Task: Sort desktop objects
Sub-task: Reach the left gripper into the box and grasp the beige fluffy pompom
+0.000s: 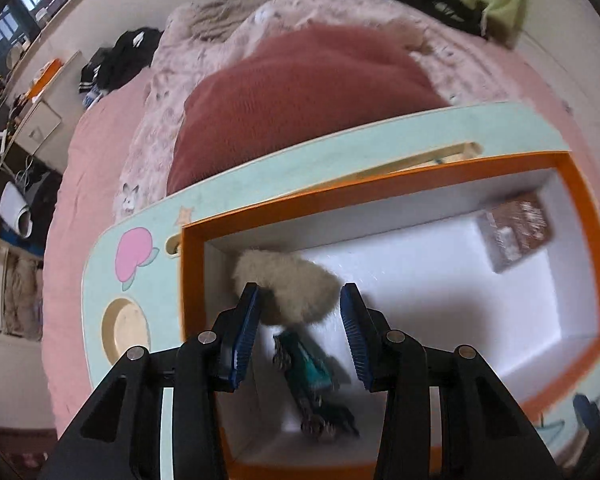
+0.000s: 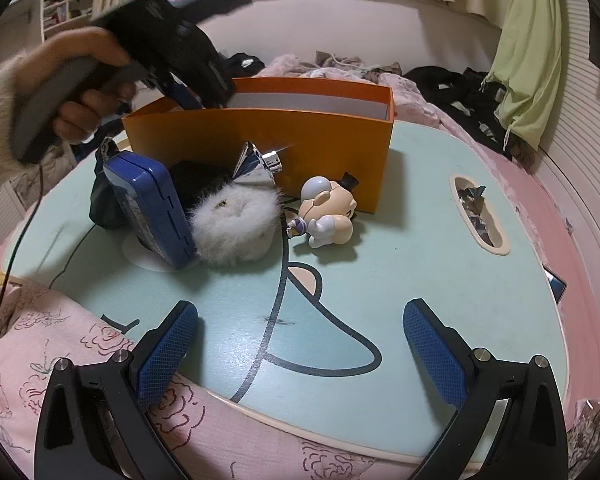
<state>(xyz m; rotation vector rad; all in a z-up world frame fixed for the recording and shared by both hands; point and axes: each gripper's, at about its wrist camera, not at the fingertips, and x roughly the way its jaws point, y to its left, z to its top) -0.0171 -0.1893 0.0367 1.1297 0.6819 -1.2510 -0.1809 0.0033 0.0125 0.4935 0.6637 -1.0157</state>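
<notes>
Where the orange box [image 2: 260,136] sits on the bed's [image 1: 100,160] mint table [image 2: 420,280], my left gripper [image 1: 300,300] stands narrow above it, hold unclear; my right gripper [image 2: 300,320] gapes wide.

A light green table [image 2: 420,264] with cartoon drawings stands on a bed with a pink blanket [image 2: 60,344]. On the table sits an orange box [image 2: 260,136], open at the top. In front of the box lie a blue tin [image 2: 152,204] standing on its edge, a fluffy white ball [image 2: 236,224], a shiny silver wrapper [image 2: 256,164] and a small toy figure [image 2: 328,216] on its side. A slot [image 2: 480,216] in the table holds crumpled foil.
</notes>
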